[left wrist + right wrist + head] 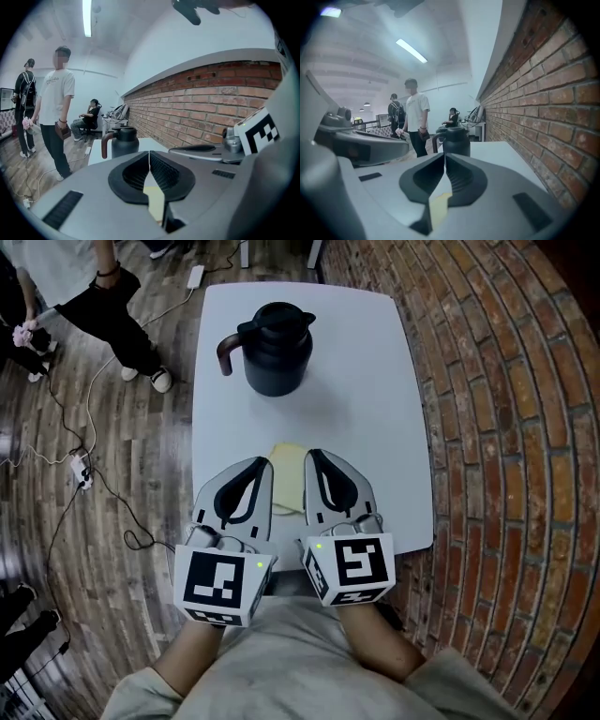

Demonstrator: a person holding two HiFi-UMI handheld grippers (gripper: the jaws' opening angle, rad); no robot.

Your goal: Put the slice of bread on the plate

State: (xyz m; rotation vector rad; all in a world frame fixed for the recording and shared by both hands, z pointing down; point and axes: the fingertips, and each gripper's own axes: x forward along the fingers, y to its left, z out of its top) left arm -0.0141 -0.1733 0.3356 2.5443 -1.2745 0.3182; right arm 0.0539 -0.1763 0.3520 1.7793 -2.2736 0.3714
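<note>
Nearest the camera, the person's forearms hold both tools low and close to the body, side by side over the near edge of the table and tilted slightly downward. The left gripper has its fingers pressed tip to tip with nothing caught in them. The right gripper is likewise closed and empty.

Just past them, the slice of bread lies flat on the white top in the gap between the two tools, and neither seems to touch it. No plate can be told apart from the white surface, so the placing step looks either finished or not yet begun. If it is not begun, the next move calls for opening one pair of fingers and lowering them onto the slice's edge.

Farther off stands a dark jug, well apart.
</note>
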